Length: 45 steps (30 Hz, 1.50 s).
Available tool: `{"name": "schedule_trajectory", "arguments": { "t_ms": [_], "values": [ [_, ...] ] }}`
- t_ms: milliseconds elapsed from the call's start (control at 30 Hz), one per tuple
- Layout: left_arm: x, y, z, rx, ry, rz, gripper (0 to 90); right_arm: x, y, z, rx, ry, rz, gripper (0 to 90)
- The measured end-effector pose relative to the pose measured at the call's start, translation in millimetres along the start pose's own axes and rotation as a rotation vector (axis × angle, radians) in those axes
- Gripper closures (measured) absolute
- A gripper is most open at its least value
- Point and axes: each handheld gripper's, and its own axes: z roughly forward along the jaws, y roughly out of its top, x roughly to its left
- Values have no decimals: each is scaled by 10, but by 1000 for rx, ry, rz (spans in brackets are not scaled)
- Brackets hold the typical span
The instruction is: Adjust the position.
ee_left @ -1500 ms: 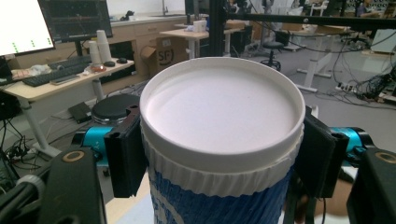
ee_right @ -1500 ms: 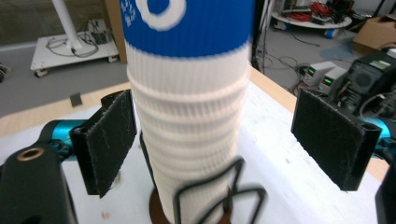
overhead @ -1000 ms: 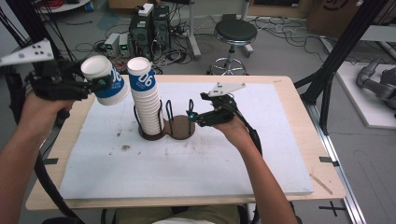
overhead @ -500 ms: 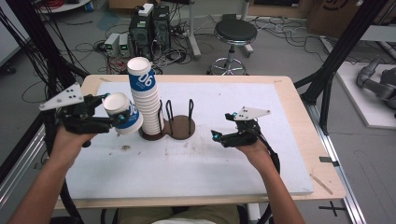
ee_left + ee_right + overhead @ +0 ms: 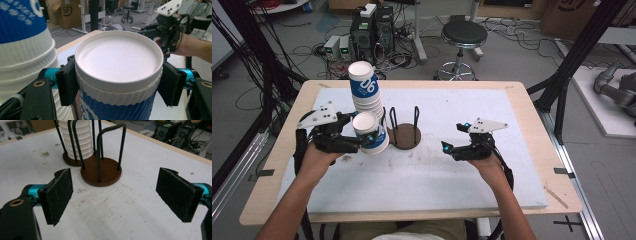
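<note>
Lowered since earlier, left gripper (image 5: 364,141) clamps a lidded cup (image 5: 369,132) beside the cup stack (image 5: 366,95).
Right gripper (image 5: 451,148) gapes wide, holder (image 5: 101,171) ahead.

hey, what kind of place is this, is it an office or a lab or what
Most likely a robotics or data-collection lab. Desktop computers sit on the floor among loose cables, a black metal frame stands around the table, and a person works with handheld tongs that carry cameras.
</note>
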Motion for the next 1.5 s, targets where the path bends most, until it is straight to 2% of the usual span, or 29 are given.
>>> {"name": "schedule_trajectory", "arguments": {
  "t_ms": [433,733,833,967,1000,1167,1267,1333,1433,1500],
  "values": [
    [-32,-22,374,34,-53,16,286,2,56,-86,-112,18,32,146],
    [-33,21,530,40,-128,-6,285,120,112,-41,-153,98,12,145],
    [-44,18,575,47,-144,-1,285,152,140,-14,-167,129,17,145],
    [-66,-17,594,50,-168,3,285,216,161,51,-163,171,-3,145],
    [-73,-19,592,57,-162,17,285,234,165,71,-157,181,-6,144],
    [-112,-71,609,43,-184,8,285,344,174,164,-140,236,-20,144],
    [-149,-101,656,44,-193,16,284,429,189,199,-132,275,-62,145],
    [-176,-107,678,41,-201,16,284,474,193,221,-124,294,-72,144],
    [-211,-106,701,36,-215,22,284,509,179,260,-111,302,-76,144],
    [-238,-106,718,35,-227,19,284,535,152,296,-114,327,-71,144]
  ]
}}
